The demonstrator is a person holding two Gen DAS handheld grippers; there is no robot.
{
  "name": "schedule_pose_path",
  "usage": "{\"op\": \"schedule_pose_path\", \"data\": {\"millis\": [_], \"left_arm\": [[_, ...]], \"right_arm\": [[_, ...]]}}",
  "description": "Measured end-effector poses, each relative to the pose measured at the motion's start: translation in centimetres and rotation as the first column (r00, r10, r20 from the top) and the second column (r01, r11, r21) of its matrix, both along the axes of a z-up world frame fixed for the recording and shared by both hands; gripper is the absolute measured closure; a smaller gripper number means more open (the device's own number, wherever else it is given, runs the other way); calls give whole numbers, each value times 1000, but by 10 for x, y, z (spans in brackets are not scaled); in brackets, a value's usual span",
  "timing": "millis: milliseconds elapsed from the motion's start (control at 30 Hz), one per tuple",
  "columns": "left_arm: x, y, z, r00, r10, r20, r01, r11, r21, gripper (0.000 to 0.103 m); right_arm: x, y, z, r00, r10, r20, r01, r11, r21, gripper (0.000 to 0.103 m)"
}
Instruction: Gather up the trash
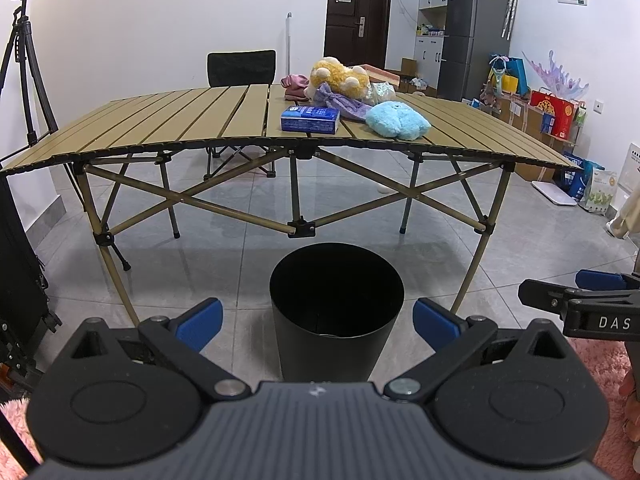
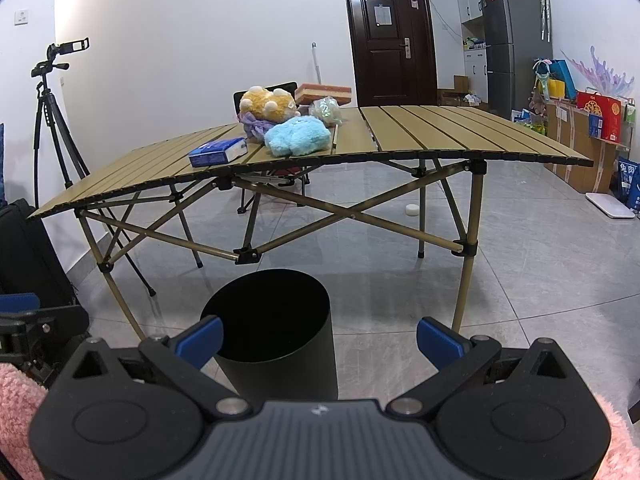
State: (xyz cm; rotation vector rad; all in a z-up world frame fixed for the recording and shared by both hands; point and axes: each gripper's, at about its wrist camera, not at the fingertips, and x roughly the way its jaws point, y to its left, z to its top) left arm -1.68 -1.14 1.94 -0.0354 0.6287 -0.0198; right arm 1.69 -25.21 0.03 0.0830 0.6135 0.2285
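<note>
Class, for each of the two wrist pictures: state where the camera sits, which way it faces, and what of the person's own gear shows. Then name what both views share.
Left wrist: on the left gripper, low before the black bin, facing the folding table; the right gripper pokes in at the right edge.
Right wrist: on the right gripper, facing likewise with the bin left of centre; the left gripper shows at the left edge.
Shared: bin, table, blue box, blue plush, door.
</note>
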Motion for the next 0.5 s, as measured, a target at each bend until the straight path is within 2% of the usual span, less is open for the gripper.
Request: {"op": "schedule_pose_path", "data": {"millis": [500], "left_arm": [[-1,0,1,1000,0,5,0,1000,-3,0]], "right_arm": [[-1,0,1,1000,0,3,0,1000,-2,0]]}}
